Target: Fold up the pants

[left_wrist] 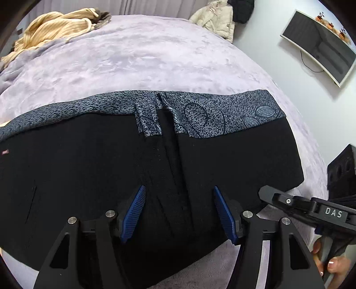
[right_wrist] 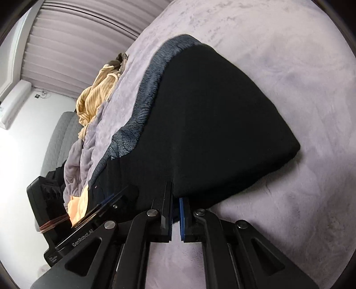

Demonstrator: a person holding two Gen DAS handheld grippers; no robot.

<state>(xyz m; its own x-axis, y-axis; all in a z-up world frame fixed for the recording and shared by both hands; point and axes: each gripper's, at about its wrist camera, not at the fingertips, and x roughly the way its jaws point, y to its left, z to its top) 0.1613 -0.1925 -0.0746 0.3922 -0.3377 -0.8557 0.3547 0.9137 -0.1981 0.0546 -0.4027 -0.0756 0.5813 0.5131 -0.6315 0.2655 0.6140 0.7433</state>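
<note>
Black pants (left_wrist: 89, 169) with a grey speckled waistband (left_wrist: 200, 113) lie spread across a lilac blanket (left_wrist: 133, 57). My left gripper (left_wrist: 178, 213) hovers over their near edge. Its blue pads (left_wrist: 133, 213) stand apart, with creased black cloth lying between them but not pressed. In the right wrist view my right gripper (right_wrist: 176, 200) is shut, with the near hem of the pants (right_wrist: 211, 124) pinched between its pads. The right gripper (left_wrist: 264, 192) also shows at the right of the left wrist view, at the pants' corner, held by a hand (left_wrist: 333, 264).
A yellow ribbed garment (left_wrist: 51, 29) is bunched at the far left of the bed. A beige jacket (left_wrist: 213, 20) lies at the far edge. A screen (left_wrist: 320, 44) hangs on the right wall, and a black box (left_wrist: 340, 173) stands beside the bed.
</note>
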